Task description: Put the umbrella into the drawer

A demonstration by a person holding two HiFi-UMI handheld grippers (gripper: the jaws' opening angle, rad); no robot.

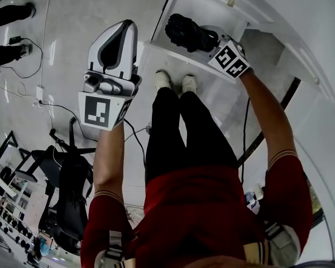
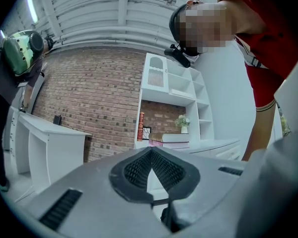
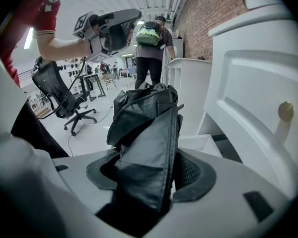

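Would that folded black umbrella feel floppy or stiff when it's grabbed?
Likely floppy outside: the umbrella bulges in loose fabric folds between the jaws. Its sheen suggests it could slip. It is lumpy, so it probably won't roll.

floor: black office chair (image 1: pixel 67 188) | wall: brick wall (image 2: pixel 89 93) | beside it: white desk (image 2: pixel 49 132) | shelf unit (image 2: pixel 180 96): stacked books (image 2: pixel 175 138), upright red book (image 2: pixel 140 126), flowers (image 2: pixel 183 121) | background: person wearing green backpack (image 3: pixel 149 36)

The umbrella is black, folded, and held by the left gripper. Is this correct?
Not quite: the right gripper holds the black, folded umbrella, as the right gripper view shows. The left gripper holds nothing.
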